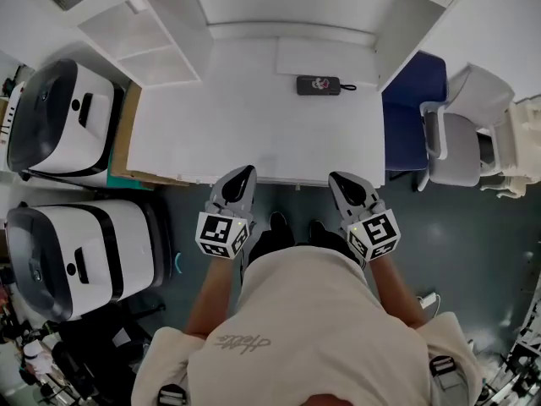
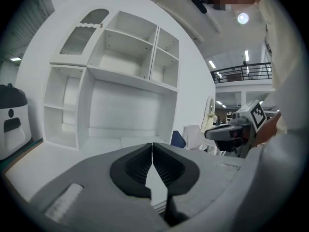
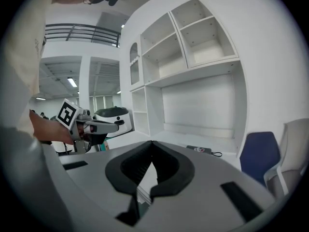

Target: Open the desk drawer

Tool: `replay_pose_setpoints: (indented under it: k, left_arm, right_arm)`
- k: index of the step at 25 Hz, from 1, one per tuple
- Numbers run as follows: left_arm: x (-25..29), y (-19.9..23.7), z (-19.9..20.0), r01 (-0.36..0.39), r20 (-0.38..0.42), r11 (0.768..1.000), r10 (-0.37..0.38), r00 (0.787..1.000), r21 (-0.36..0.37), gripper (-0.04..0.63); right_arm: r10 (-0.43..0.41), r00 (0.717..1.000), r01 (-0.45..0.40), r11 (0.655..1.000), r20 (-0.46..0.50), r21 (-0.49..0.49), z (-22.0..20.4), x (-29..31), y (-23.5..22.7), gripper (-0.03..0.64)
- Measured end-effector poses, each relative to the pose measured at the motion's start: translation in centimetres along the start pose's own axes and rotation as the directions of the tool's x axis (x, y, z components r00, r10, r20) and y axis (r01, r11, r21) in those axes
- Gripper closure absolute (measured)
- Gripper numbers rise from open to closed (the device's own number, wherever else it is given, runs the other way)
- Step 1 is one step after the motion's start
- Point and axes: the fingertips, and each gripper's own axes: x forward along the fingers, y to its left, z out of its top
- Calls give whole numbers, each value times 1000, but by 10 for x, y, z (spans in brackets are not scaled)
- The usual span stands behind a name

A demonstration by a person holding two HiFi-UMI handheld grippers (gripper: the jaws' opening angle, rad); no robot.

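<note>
A white desk with open shelves at its back stands in front of me. Its drawer front is hidden below the tabletop's front edge. My left gripper hovers at that edge, left of centre, jaws shut and empty; in its own view the left gripper has its tips meeting over the desktop. My right gripper is at the same edge further right, and the right gripper is also shut on nothing. Each gripper view shows the other one: the right gripper and the left gripper.
A small black device with a cord lies near the back of the desktop. A blue chair and a grey chair stand at the right. Two white-and-black machines sit at the left, with cardboard against the desk's side.
</note>
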Motion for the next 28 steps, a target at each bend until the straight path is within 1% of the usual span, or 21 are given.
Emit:
replay_pose_setpoints:
  k: [5,8,12,16,21,28]
  left_arm:
    - [23,-3,-10,116,-25,993,-116,993,7,578]
    - [31,-6,-11,134,-25,991,-133,991,17,578]
    - [39,-22,-12,166,-42,986,-165,985,3,578]
    - [50,-43,-20,191,-72,981,-188,979,24,578]
    - [57,-65,-35,183,-118,983,-184,976,-26,578]
    - [73,-88,-58,137,-154,990,-142,978,-45,574]
  right_arm:
    - [-132,991,132,990,-14,42,-11,-16,-9,614]
    - [-190,981,192,980,-27,58,-19,-31,-15,614]
    - [-244,969,247,964,-38,96,-33,-50,-28,614]
    - [-251,967,253,960,-27,119,-42,-59,-40,614]
    - [-235,972,234,967,-7,100,-41,-73,-54,614]
    - [-224,975,224,967,-10,119,-68,-92,-95,614]
